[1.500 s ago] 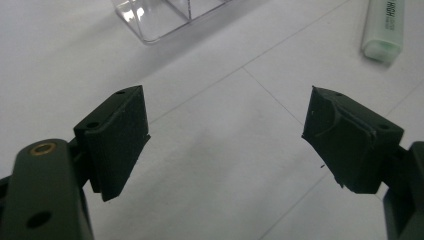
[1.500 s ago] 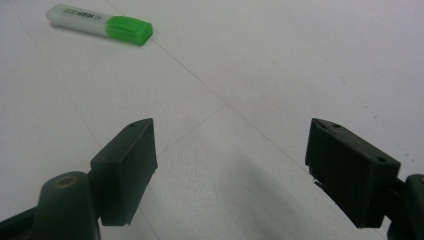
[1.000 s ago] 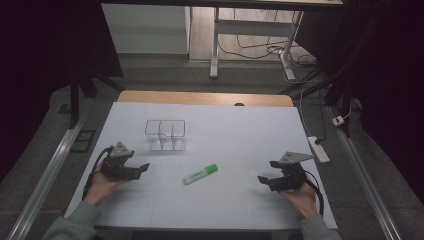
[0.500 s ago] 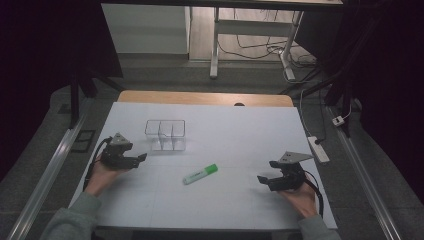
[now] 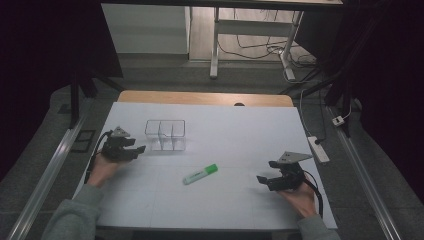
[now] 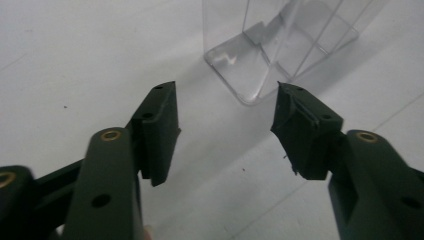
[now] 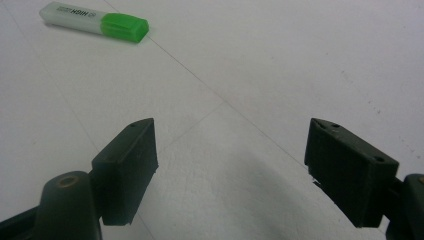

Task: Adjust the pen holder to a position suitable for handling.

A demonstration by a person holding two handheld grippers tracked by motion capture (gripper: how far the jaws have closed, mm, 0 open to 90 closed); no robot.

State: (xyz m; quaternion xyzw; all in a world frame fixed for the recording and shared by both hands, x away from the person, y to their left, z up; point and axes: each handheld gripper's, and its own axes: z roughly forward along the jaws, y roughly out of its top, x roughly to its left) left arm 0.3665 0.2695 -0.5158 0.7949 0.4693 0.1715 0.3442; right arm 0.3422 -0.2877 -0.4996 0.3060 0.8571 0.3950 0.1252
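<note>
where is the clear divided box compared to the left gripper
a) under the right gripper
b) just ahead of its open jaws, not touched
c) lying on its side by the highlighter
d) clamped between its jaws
b: in the left gripper view the clear box stands upright just beyond the left gripper, whose jaws are spread apart with bare table between them.
</note>
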